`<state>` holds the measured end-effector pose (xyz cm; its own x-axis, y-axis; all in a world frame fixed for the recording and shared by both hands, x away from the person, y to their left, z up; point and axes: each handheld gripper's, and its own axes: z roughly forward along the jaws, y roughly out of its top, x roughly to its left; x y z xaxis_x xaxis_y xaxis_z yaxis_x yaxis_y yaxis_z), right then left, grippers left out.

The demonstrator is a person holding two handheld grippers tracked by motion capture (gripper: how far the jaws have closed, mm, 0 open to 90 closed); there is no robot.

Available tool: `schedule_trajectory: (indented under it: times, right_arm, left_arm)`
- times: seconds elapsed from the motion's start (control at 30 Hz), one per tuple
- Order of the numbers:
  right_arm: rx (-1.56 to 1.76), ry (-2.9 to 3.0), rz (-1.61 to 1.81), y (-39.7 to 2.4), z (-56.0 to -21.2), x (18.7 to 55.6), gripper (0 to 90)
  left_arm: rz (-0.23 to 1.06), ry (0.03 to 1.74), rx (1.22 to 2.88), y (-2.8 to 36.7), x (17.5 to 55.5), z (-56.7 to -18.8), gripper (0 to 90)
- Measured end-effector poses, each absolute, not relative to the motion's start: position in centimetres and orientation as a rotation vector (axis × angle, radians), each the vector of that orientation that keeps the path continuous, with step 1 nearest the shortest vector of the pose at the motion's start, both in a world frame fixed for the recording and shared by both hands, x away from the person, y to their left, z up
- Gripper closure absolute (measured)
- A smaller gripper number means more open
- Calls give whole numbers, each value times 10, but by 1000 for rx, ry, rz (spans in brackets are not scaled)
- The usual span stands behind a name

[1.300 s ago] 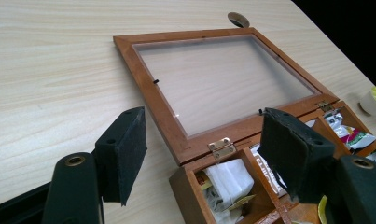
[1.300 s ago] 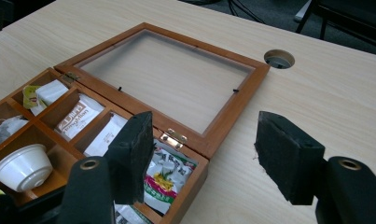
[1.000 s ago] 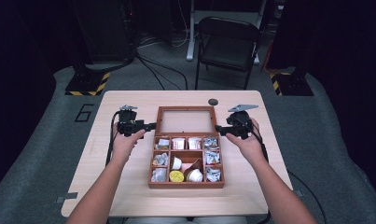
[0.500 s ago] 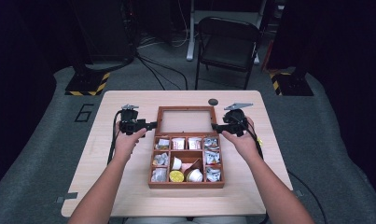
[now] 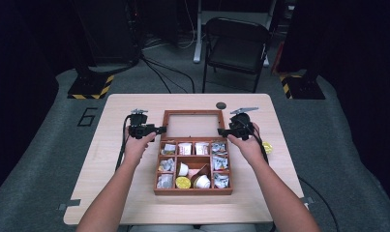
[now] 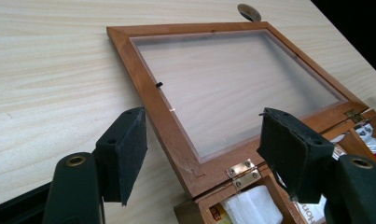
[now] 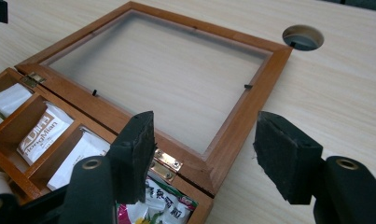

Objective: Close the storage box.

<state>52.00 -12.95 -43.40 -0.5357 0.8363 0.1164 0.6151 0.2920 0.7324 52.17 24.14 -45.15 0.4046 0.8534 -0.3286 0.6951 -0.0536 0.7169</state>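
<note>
Wooden box, lid open flat on table; packets in compartments; right gripper jaws apart over lid corner; hole beyond lid.

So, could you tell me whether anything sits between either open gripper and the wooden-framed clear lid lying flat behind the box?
Nothing visible does. The wooden-framed clear lid lies open on the light wood table, and the left gripper and right gripper each straddle a hinge-side corner, jaws open, with no object in the gaps.
</note>
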Motion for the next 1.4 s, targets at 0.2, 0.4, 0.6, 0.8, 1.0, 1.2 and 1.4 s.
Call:
schedule_trajectory:
  times: [0.2,0.4,0.6,0.8,1.0,1.2,1.4]
  right_arm:
    - [1352,2270,1098,-128,-440,525,382]
    - [1380,2269,1098,-130,-443,528,384]
    - [1402,2263,1090,-130,-447,532,395]
    - [1408,2255,1090,-131,-451,535,400]
    - [1431,2250,1078,-133,-456,538,391]
    - [1431,2247,1088,-132,-459,539,381]
    - [1456,2242,1090,-130,-462,540,381]
  left_arm:
    - [214,1371,1798,240,526,-459,325]
    - [212,1381,1805,242,529,-464,331]
    - [217,1396,1771,242,532,-465,342]
    - [213,1409,1787,241,534,-470,341]
    - [212,1414,1794,239,535,-474,341]
    - [217,1434,1795,240,537,-477,341]
    - [208,1431,1799,238,538,-478,341]
